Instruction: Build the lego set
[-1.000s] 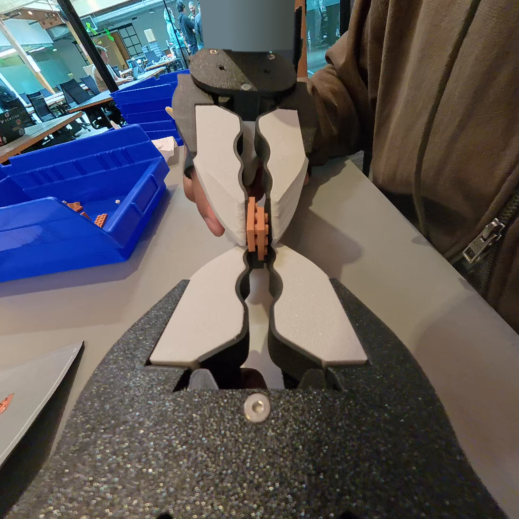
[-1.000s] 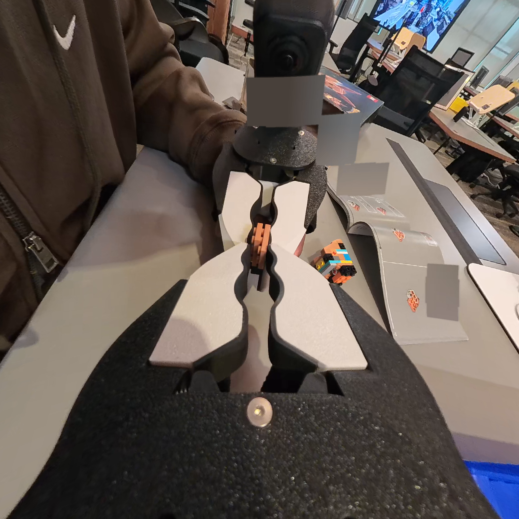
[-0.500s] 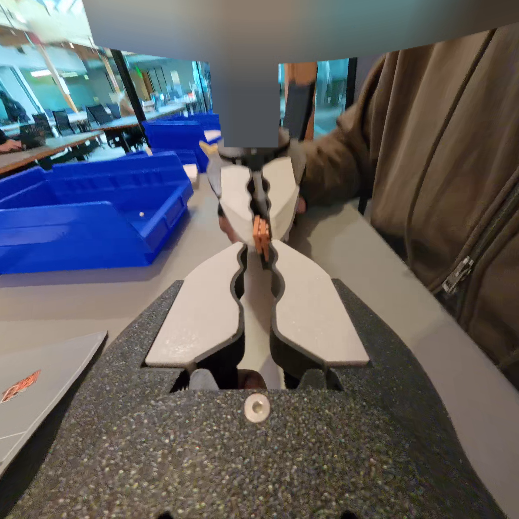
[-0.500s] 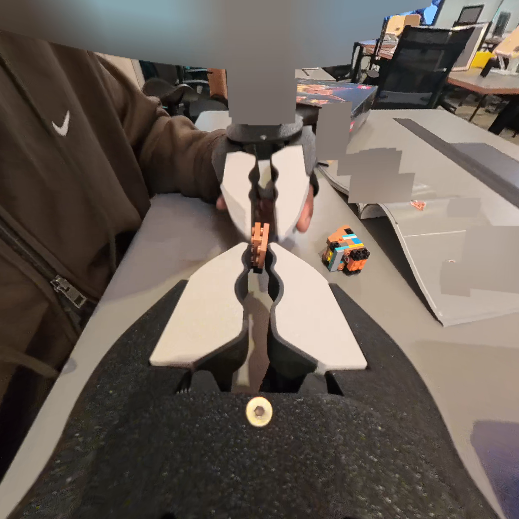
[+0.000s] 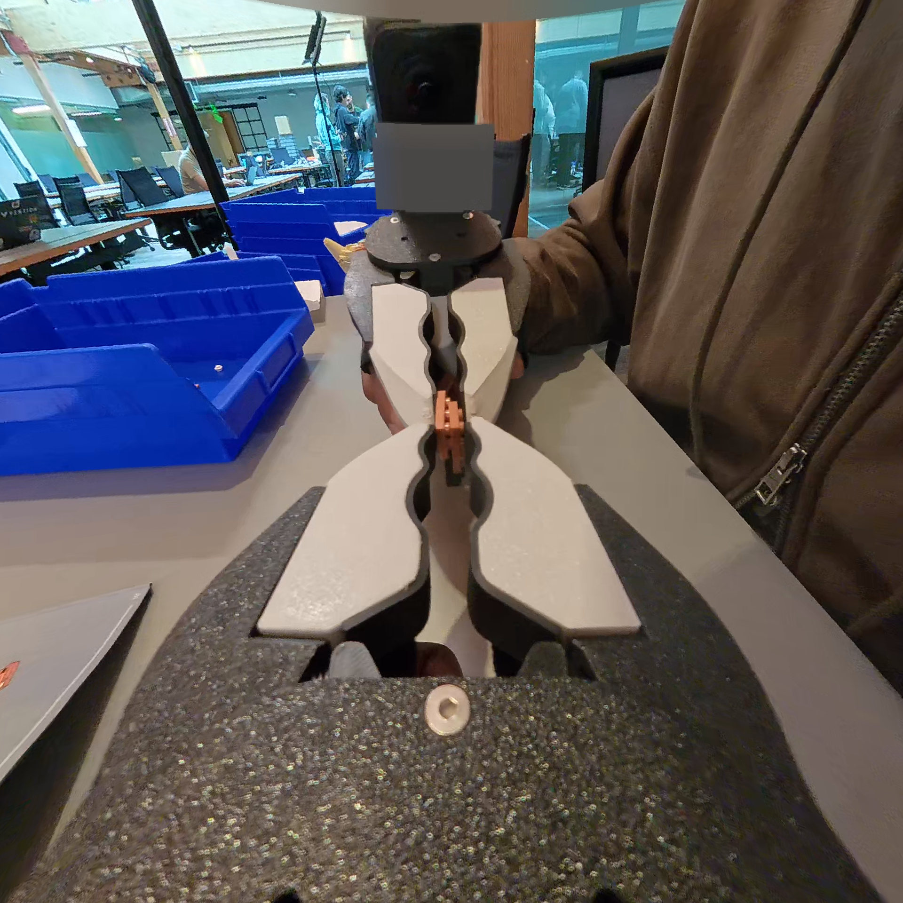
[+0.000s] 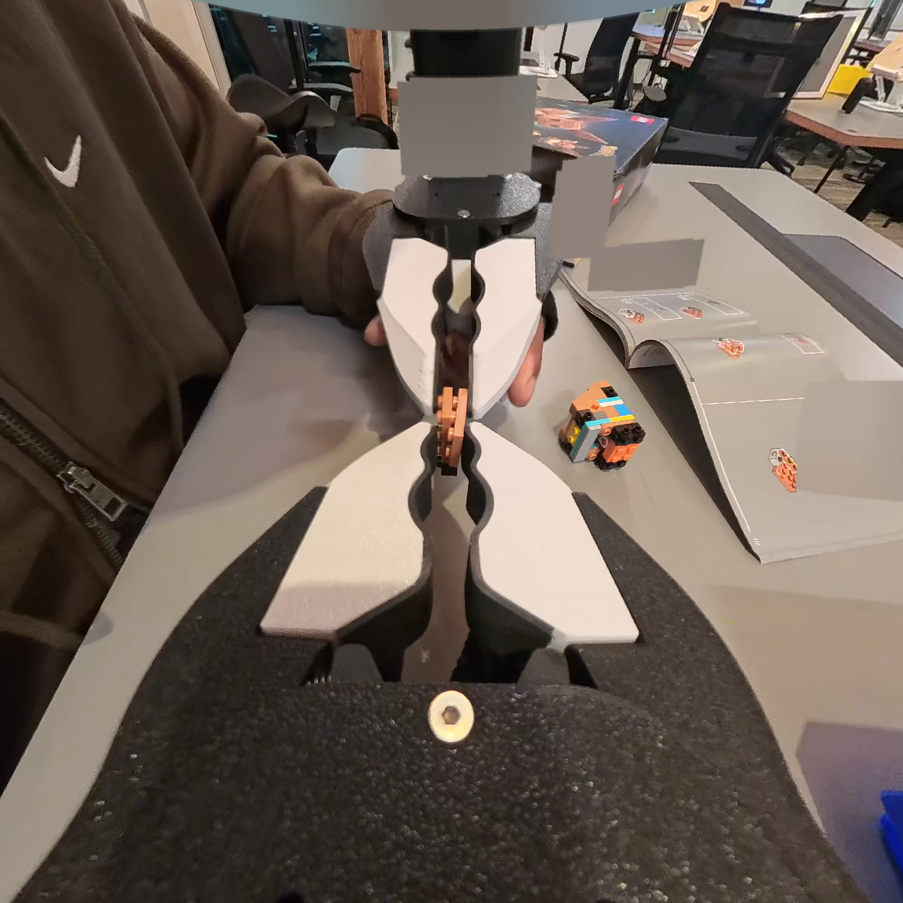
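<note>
A small stack of orange Lego plates [image 5: 447,421] with a black piece at its near end is held upright above the grey table [image 5: 562,440]. My left gripper [image 5: 448,435] is shut on its near end. My right gripper [image 5: 448,411] faces it tip to tip and is shut on the far end. In the right wrist view the same orange plates [image 6: 450,425] sit between my right gripper [image 6: 448,435] and the left gripper [image 6: 452,408] opposite. A small orange, black and blue Lego build [image 6: 603,430] stands on the table to the right.
Blue bins [image 5: 146,381] stand on the table to the left in the left wrist view. An open instruction booklet [image 6: 733,415] lies right of the build, with the Lego box [image 6: 601,132] behind it. A person in a brown hoodie [image 6: 122,244] is close along the table edge. The tips of both grippers are at nearly the same place.
Both grippers stay shut, tip to tip on the orange plates. They stood a little farther apart half a second ago and are closer again now.
</note>
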`<action>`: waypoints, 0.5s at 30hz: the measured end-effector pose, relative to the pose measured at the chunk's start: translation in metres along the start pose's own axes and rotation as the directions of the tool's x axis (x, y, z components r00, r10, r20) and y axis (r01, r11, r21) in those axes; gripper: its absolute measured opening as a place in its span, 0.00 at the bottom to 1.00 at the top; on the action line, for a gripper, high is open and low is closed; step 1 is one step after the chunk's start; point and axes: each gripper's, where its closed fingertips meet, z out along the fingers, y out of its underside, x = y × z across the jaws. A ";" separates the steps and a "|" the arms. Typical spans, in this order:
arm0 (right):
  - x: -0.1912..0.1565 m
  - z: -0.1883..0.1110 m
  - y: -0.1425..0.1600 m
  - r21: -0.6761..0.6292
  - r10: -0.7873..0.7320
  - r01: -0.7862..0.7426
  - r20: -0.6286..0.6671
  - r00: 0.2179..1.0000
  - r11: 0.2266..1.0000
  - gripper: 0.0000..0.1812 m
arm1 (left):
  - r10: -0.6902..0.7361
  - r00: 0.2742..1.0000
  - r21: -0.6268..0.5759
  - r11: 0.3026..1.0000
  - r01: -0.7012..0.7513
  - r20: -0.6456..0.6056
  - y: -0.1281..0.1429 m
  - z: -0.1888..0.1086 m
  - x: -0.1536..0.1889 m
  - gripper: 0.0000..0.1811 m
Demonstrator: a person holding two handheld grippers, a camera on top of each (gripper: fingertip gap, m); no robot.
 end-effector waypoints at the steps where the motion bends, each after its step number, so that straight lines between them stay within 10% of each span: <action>1: 0.000 0.000 0.000 -0.005 -0.006 0.006 -0.002 1.000 1.000 0.05 | -0.007 1.000 0.000 1.000 0.007 -0.002 0.001 0.000 0.000 0.06; 15: 0.005 -0.001 -0.004 0.021 -0.063 0.064 -0.068 0.996 0.998 0.07 | 0.040 0.999 0.007 0.999 -0.041 0.027 -0.003 -0.003 -0.003 0.04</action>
